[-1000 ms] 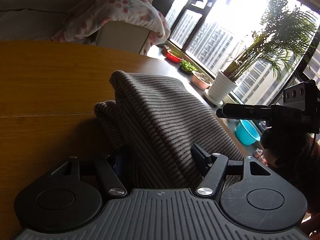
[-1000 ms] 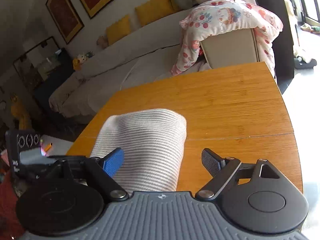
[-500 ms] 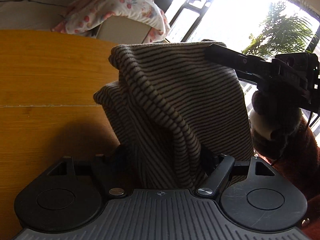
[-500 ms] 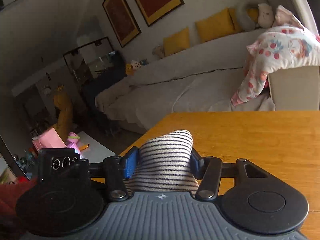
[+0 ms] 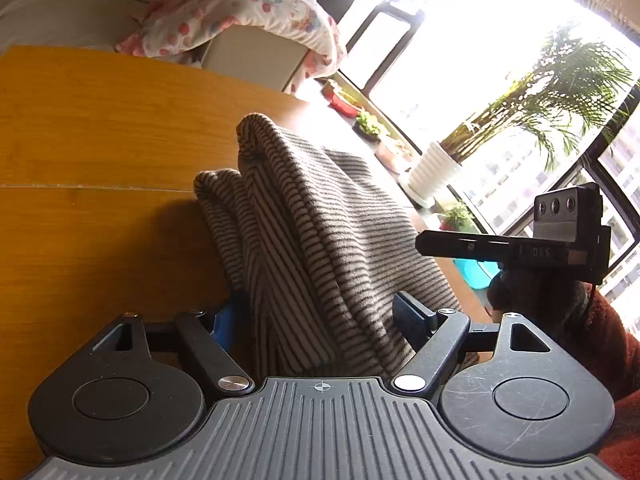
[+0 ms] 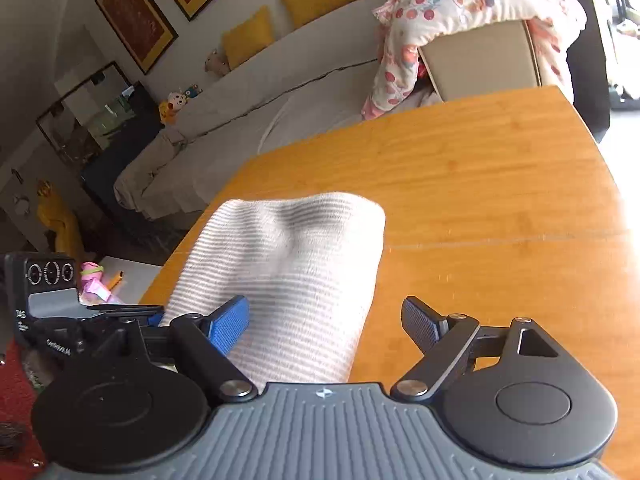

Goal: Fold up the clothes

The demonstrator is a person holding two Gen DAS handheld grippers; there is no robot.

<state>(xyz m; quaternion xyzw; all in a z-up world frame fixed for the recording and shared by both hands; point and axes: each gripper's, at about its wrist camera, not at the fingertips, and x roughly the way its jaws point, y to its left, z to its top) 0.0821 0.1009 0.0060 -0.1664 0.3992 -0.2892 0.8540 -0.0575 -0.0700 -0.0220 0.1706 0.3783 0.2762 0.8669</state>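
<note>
A grey-and-white striped garment (image 5: 320, 216) lies folded in layers on the wooden table (image 5: 100, 128). My left gripper (image 5: 320, 316) is open, its fingers on either side of the garment's near end. In the right wrist view the same garment (image 6: 292, 264) lies on the table (image 6: 480, 184). My right gripper (image 6: 328, 320) is open, with the garment's near edge between its fingers. The right gripper (image 5: 500, 246) shows at the right of the left wrist view, and the left gripper (image 6: 52, 308) shows at the left of the right wrist view.
A chair with a floral blanket (image 6: 472, 4) stands at the table's far edge. A sofa (image 6: 240, 112) with yellow cushions is behind. A potted palm (image 5: 436, 172) and small pots line the window sill. A blue basin (image 5: 476, 272) sits on the floor.
Half a second ago both grippers were shut on the garment and held it lifted. Now both have opened and the garment lies flat on the table.
</note>
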